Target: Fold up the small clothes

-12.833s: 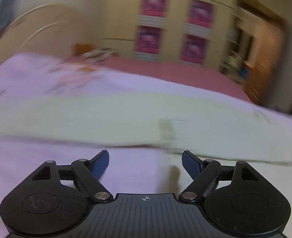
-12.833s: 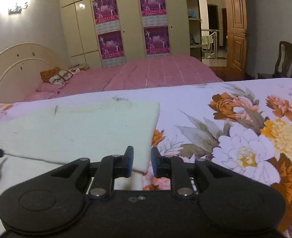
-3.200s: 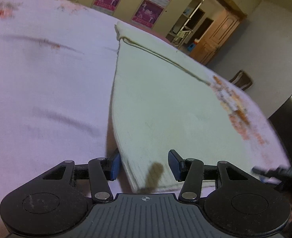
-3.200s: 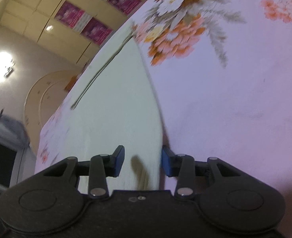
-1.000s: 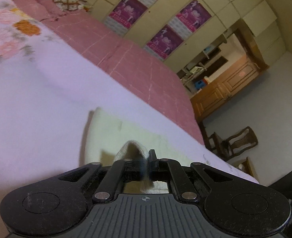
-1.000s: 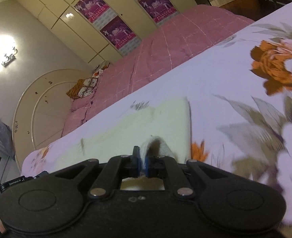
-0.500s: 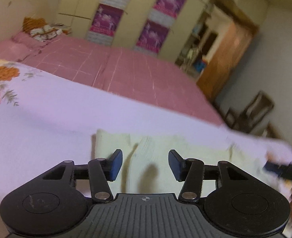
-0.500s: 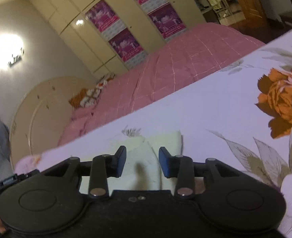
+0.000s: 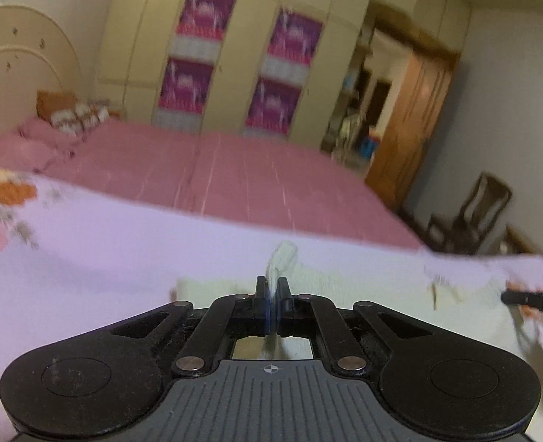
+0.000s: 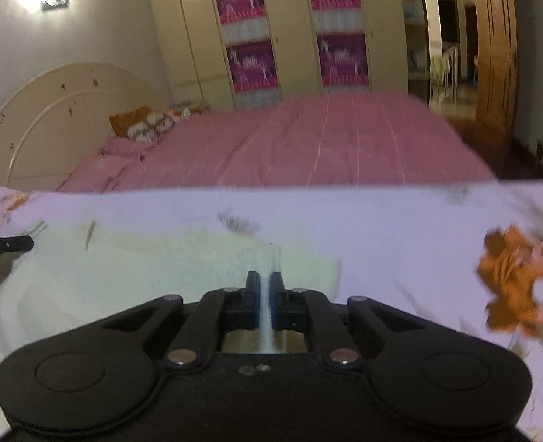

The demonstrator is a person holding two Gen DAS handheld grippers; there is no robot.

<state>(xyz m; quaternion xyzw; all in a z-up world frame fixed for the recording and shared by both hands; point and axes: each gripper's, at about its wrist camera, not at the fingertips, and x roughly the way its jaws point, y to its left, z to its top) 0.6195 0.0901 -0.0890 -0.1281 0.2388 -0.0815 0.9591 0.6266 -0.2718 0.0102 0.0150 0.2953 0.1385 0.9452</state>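
- The pale cream garment [image 10: 131,280] lies on the floral bedsheet [image 10: 400,228] in the foreground, its body flat against the sheet, just short of the sheet's far edge; beyond it is the pink bed [image 10: 308,147].
- Its long axis runs across both views, side to side, from one gripper to the other; which end is neck or hem I cannot tell through the blur.
- The left gripper [image 9: 272,289] has just been closing; its jaws are now pressed together on a tuft of the cloth, which pokes up past the blue pads [image 9: 269,305]; this pinch sits at the garment's left end.
- The right gripper [image 10: 265,283] has likewise just been closing and now nips a thin fold of cloth between its jaws, near the garment's right edge.
- Judged from this, the two pinches at opposite ends are placed so that one edge can be raised evenly and carried over the rest; a hold at one end only would let the other sag or drag.
- Each gripper's black tip shows at the margin of the other's view, so the pair stand well apart along the cloth's length.
- Farther out: wardrobe doors [image 10: 293,37] with purple posters, a curved headboard [image 10: 50,118], a wooden door [image 9: 411,125] and a chair [image 9: 481,206].
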